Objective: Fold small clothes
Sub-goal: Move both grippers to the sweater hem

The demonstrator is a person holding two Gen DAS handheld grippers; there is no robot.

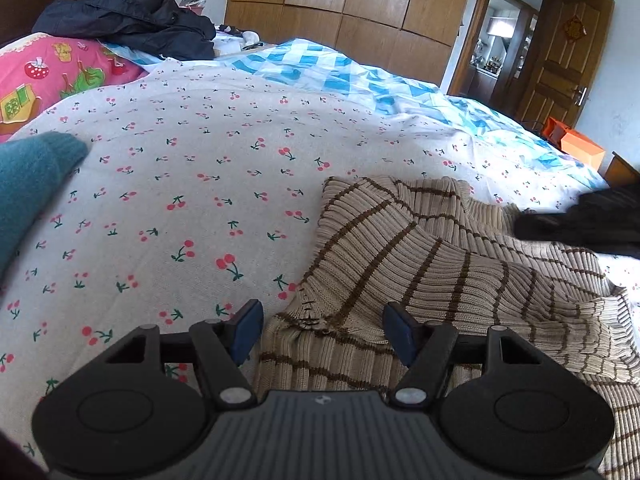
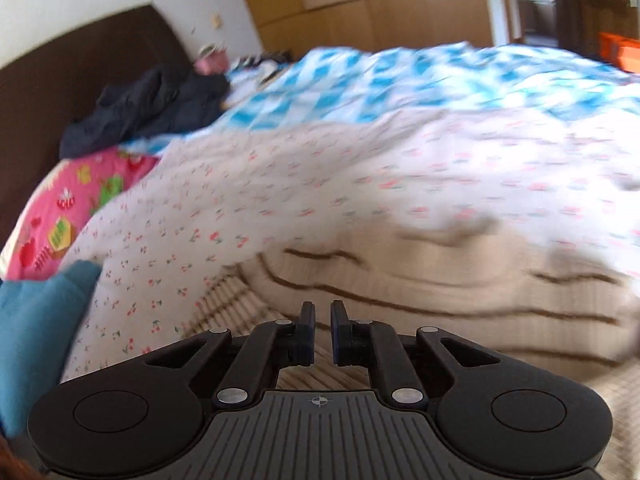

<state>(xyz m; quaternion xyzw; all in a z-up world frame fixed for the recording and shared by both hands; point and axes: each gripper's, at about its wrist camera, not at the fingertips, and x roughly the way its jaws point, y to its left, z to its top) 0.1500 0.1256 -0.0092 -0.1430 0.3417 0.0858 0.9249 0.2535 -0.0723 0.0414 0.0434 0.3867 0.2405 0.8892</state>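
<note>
A beige ribbed sweater with thin brown stripes (image 1: 420, 264) lies rumpled on the cherry-print bedsheet (image 1: 180, 184). One sleeve is folded across its body. My left gripper (image 1: 325, 332) hovers open over the sweater's near left edge; the knit lies below the gap and the pads do not press on it. In the blurred right wrist view the sweater (image 2: 440, 272) fills the foreground. There my right gripper (image 2: 322, 328) stands just above it, its jaws a narrow slit apart with nothing between them.
A teal knit garment (image 1: 32, 184) lies at the left, also seen in the right wrist view (image 2: 40, 332). A pink pillow (image 1: 60, 76), a dark jacket (image 1: 128, 20) and a blue checked quilt (image 1: 320, 68) lie farther back. A dark blurred shape (image 1: 580, 220) sits at the sweater's right.
</note>
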